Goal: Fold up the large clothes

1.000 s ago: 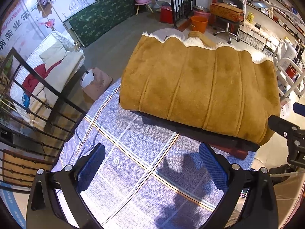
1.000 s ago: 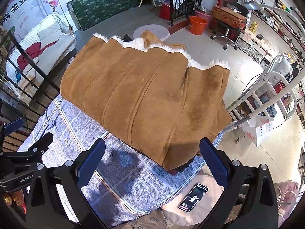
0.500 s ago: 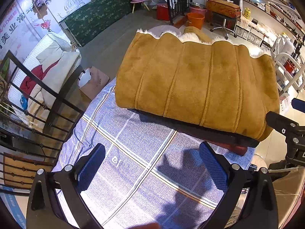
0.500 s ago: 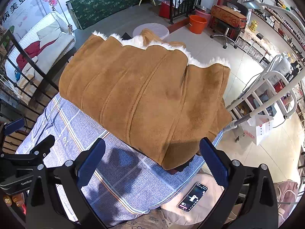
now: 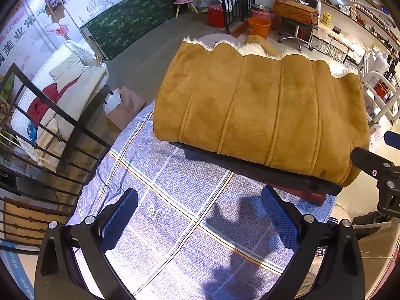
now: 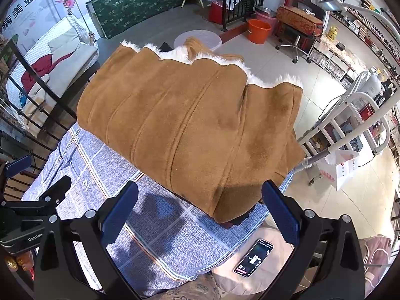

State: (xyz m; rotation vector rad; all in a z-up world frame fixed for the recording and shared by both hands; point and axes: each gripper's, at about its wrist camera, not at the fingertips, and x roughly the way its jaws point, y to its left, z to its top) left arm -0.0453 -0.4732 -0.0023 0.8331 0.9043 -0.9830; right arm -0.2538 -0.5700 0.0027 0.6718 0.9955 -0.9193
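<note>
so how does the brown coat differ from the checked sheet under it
The brown coat is plain tan suede with white fleece trim; the checked sheet is blue-grey with pale grid lines. The coat is folded into a thick bundle; the sheet is spread flat. The coat covers the far part; the sheet's near part is bare. Neither is gripped by a tool.

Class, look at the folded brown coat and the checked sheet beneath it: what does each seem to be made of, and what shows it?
Brown coat: apparently suede or faux suede, matte and napped, with white fleecy lining along its edge.
Checked sheet: seemingly thin woven cotton, flat printed grid, soft wrinkles.
</note>
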